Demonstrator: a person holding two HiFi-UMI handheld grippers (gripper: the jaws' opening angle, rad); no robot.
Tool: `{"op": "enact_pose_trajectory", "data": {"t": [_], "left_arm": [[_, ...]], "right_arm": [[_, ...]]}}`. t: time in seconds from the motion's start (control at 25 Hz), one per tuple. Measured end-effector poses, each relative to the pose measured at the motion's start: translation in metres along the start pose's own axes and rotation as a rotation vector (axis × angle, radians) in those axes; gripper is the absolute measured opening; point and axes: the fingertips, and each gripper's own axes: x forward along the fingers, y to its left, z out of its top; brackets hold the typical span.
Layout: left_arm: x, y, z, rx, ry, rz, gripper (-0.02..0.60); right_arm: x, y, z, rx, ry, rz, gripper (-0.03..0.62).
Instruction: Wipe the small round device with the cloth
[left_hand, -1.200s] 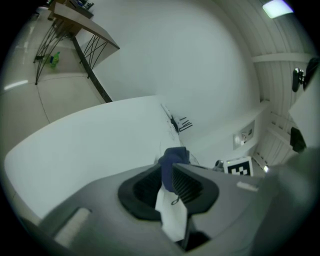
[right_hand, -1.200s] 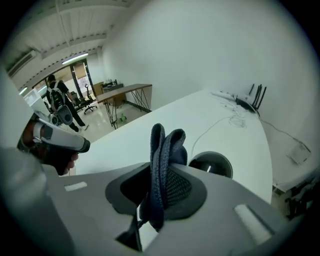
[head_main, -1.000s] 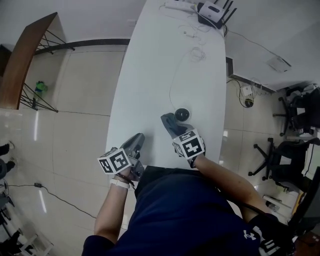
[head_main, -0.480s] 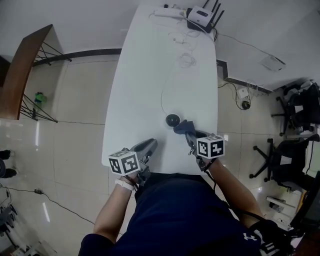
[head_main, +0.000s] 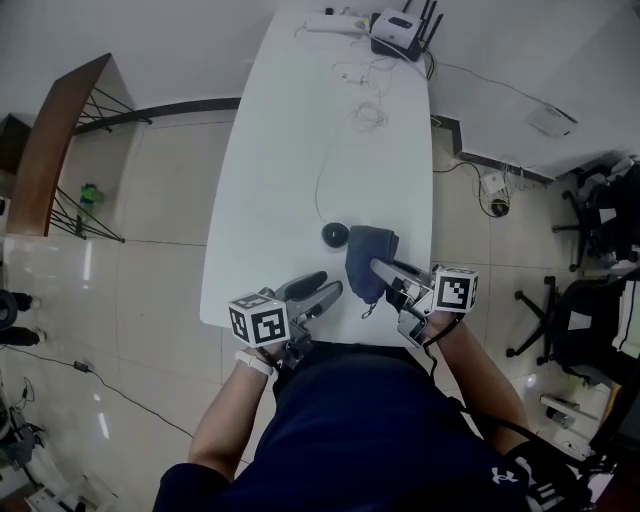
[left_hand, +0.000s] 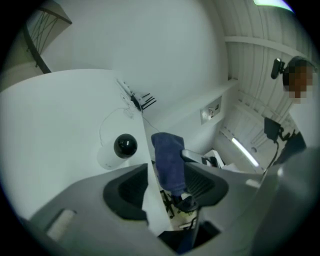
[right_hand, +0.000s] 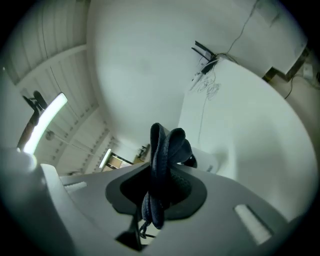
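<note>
While your right gripper (head_main: 380, 268) pinches a bunched fold of the dark blue cloth (head_main: 368, 256) between its fingers, the rest of the cloth hangs out past the fingertips and down below them. Seen from your head, the cloth sits over the near part of the white desk (head_main: 300, 140), just to the right of the device (head_main: 335, 235). From that height you can't quite tell whether the fabric touches the device or the desk under it. The device is small, round and black, and it stands on the desk towards its near end, between the lines of your two grippers and a little beyond both. A thin cable (head_main: 322, 175) runs from it up the desk towards the router (head_main: 398, 24) at the far end. Your left gripper (head_main: 327, 289) is over the near left part of the desk, pointing up and to the right, clear of the device. Its fingers are spread, having just been opening, and they hold nothing. Through their gap, its own view shows only the desk edge and the cloth dangling from your other gripper farther off, with the device off to the left of the gap.
</note>
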Motion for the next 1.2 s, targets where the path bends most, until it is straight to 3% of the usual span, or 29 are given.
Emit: {"op": "enact_pose_trajectory", "data": {"t": [0.12,0.28,0.48,0.56,0.68,0.8,0.92,1.0,1.08,1.2], "left_arm": [[0.014,-0.022,0.008,-0.036,-0.020,-0.108,0.294],[0.026,-0.049,0.013,-0.030,-0.014,-0.231,0.316],[0.027,-0.056,0.010,-0.053,-0.037,-0.244,0.113],[0.026,-0.052,0.007,-0.058,-0.045,-0.216,0.089],[0.021,-0.025,-0.010,-0.044,-0.011,-0.120,0.080],[0.013,0.032,-0.040,-0.072,0.067,0.023,0.078],[-0.001,0.088,-0.071,-0.124,0.170,0.201,0.078],[-0.021,0.122,-0.087,-0.111,0.255,0.395,0.091],[-0.039,0.145,-0.095,-0.035,0.333,0.573,0.188],[-0.036,0.146,-0.094,0.057,0.394,0.658,0.197]], "right_arm": [[0.000,0.032,0.001,0.048,0.016,0.197,0.069],[0.000,0.048,-0.008,0.043,0.088,0.324,0.069],[0.002,0.051,-0.019,0.060,0.138,0.369,0.074],[0.003,0.046,-0.020,0.038,0.140,0.334,0.089],[0.002,0.017,-0.018,-0.057,0.120,0.165,0.172],[-0.008,-0.016,-0.012,-0.072,0.071,0.032,0.170],[-0.019,-0.029,-0.006,-0.028,0.021,0.014,0.121],[-0.022,-0.031,-0.006,-0.027,-0.007,-0.001,0.117],[-0.021,-0.030,-0.008,-0.035,-0.017,-0.015,0.112],[-0.019,-0.037,-0.008,-0.032,-0.010,-0.038,0.103]]}}
